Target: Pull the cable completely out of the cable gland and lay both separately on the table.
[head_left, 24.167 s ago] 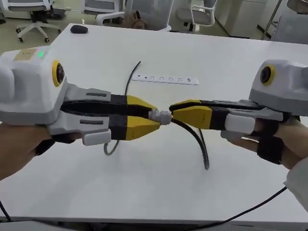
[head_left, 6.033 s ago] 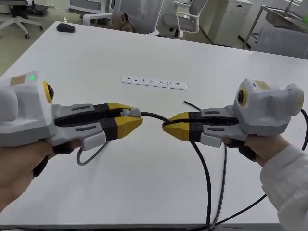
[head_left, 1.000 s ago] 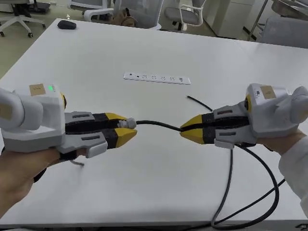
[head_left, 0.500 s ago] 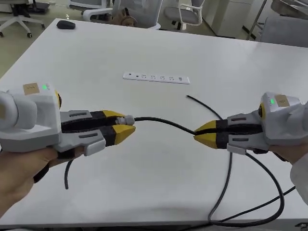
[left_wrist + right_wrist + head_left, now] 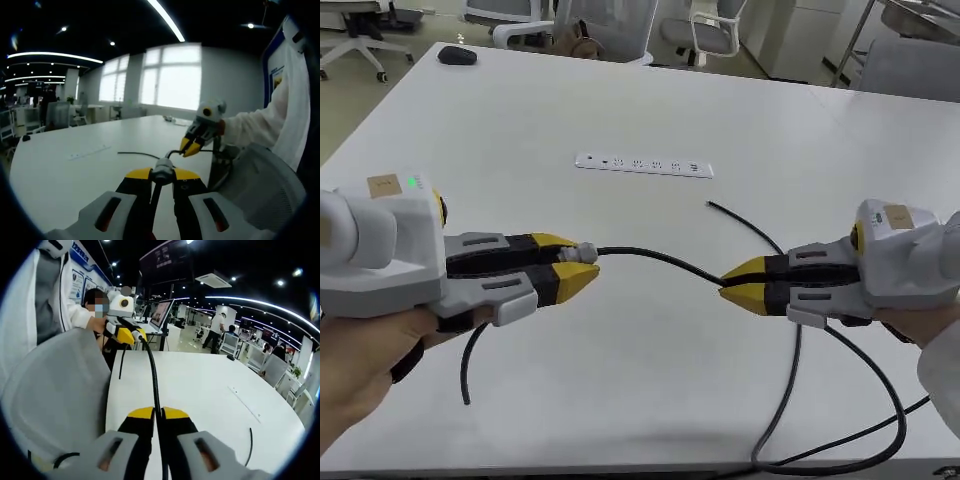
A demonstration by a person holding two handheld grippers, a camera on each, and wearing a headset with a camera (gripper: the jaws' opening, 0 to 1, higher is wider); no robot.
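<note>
**Cable's threaded through the gland, both hand-held grippers clamped on**

In the head view the left hand-held gripper (image 5: 588,268) sits at about 9 o'clock over the white desk (image 5: 620,360). Its yellow jaws are pinched tight around the little grey cable gland (image 5: 583,254), which pokes out right at the tips. The left gripper view backs that up: the gland sits dead centre between the closed jaws.

The right hand-held gripper (image 5: 725,285) is over at 3 o'clock with its tips pointing at the left one. Its jaws are squeezed together on the black cable (image 5: 650,258), and in the right gripper view the cable runs straight up out of the closed jaws toward the other gripper.

Between the two, the cable hangs in a shallow arc above the desk and goes into the gland, so the two aren't separated. A short tail of cable comes out under the left hand and droops toward 7 o'clock. Behind the right gripper, more cable loops down toward the desk's near edge at 5 o'clock, and a loose black end lies on the desk at roughly 12 o'clock from that gripper's tips.

A white power strip (image 5: 643,165) lies at 12 o'clock, well apart from all this.
</note>
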